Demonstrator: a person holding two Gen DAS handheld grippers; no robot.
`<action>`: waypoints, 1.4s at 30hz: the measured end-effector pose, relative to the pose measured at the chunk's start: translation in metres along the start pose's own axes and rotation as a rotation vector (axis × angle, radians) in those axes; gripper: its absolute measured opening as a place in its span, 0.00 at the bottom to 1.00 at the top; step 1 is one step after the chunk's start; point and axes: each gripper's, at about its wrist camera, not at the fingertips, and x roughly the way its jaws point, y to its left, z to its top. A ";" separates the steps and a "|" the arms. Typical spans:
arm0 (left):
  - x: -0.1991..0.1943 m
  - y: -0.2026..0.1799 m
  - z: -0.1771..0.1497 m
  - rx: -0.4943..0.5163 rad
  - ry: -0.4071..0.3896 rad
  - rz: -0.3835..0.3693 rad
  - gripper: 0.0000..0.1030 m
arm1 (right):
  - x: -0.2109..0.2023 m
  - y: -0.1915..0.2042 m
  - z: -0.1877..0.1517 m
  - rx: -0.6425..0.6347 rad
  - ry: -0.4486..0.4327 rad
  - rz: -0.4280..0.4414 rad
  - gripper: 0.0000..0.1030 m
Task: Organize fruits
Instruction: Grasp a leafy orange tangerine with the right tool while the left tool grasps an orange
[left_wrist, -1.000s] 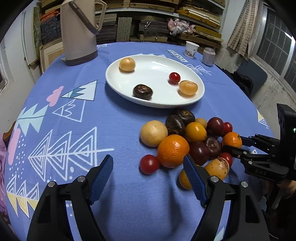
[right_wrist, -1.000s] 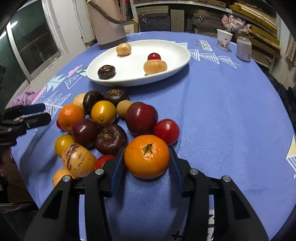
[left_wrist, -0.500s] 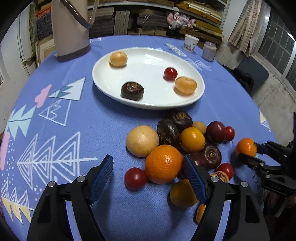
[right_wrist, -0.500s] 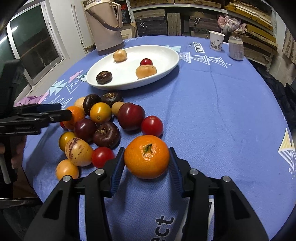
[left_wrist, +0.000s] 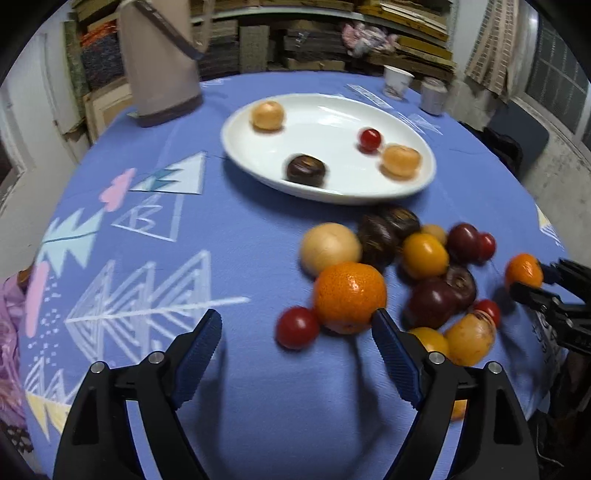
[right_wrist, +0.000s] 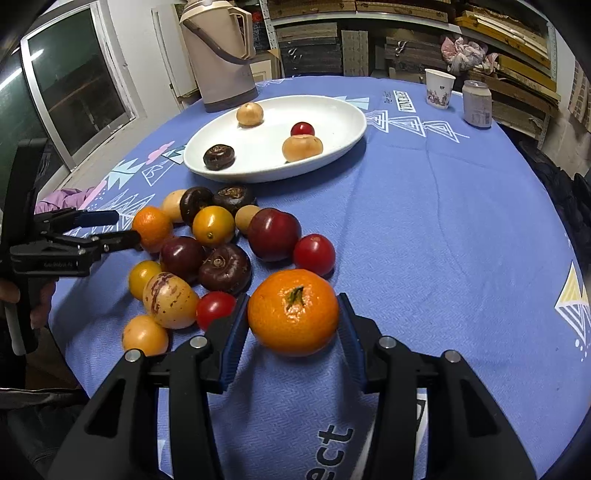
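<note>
A white oval plate holds two tan fruits, a red cherry tomato and a dark chestnut-like fruit. Near it on the blue cloth lies a pile of mixed fruits, with a big orange at its edge. My left gripper hovers by that orange and a red tomato, its jaws opening and pressing on nothing. My right gripper is shut on a stemmed mandarin, just off the pile's near side.
A beige thermos jug stands behind the plate. A paper cup and a small can sit at the table's far edge. Purple cloth hangs at the left edge. Stacked shelves fill the background.
My left gripper's jaws have widened and it has shifted a little beside the big orange. The right gripper still grips the mandarin, now slightly farther from the pile.
</note>
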 end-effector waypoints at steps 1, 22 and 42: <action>-0.002 0.004 0.001 -0.008 -0.010 0.023 0.82 | 0.000 0.001 0.000 -0.002 -0.001 0.002 0.45; 0.019 -0.022 0.005 0.060 0.028 -0.030 0.72 | -0.001 0.003 -0.002 -0.013 0.002 0.012 0.45; 0.016 -0.004 0.003 -0.006 0.012 -0.077 0.46 | -0.001 0.004 0.002 -0.011 -0.004 0.006 0.44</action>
